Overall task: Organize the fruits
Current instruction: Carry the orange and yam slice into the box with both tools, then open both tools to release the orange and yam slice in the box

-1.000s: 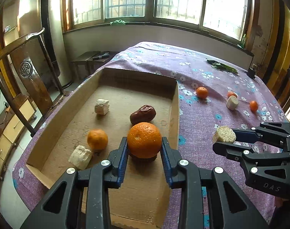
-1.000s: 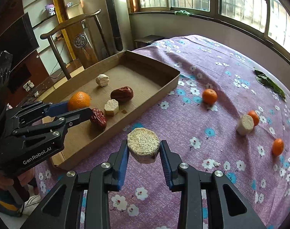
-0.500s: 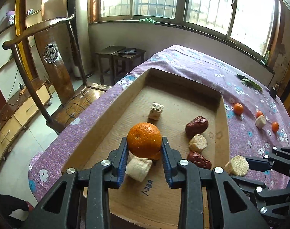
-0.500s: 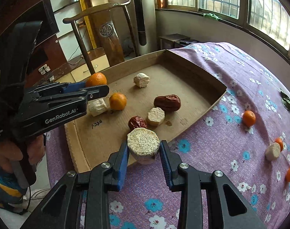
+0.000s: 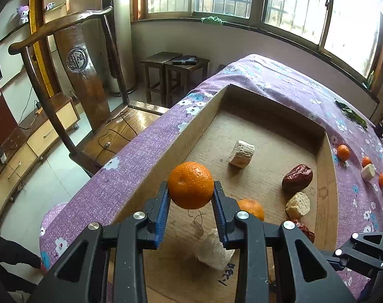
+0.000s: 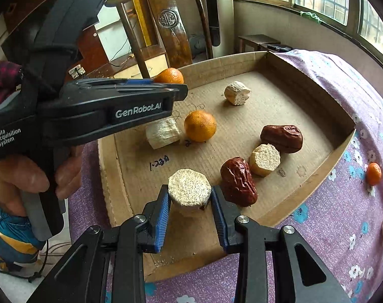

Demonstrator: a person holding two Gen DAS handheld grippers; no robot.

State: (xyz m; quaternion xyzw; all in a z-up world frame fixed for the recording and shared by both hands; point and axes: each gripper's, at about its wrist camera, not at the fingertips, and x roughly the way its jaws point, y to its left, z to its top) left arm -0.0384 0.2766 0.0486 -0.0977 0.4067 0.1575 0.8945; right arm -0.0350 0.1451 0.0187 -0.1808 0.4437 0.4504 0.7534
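Over tray point(image 6: 315, 184) — left tool point(image 5: 190, 194) grips orange point(image 5: 190, 184), seemingly.

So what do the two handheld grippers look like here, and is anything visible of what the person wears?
Both the left gripper and the right gripper are black plastic with ribbed blue pads and silver screws. The left one's body carries white "GenRobot.AI" and "Data Acquisition System" lettering. Blue-and-yellow clothing shows below the left hand.
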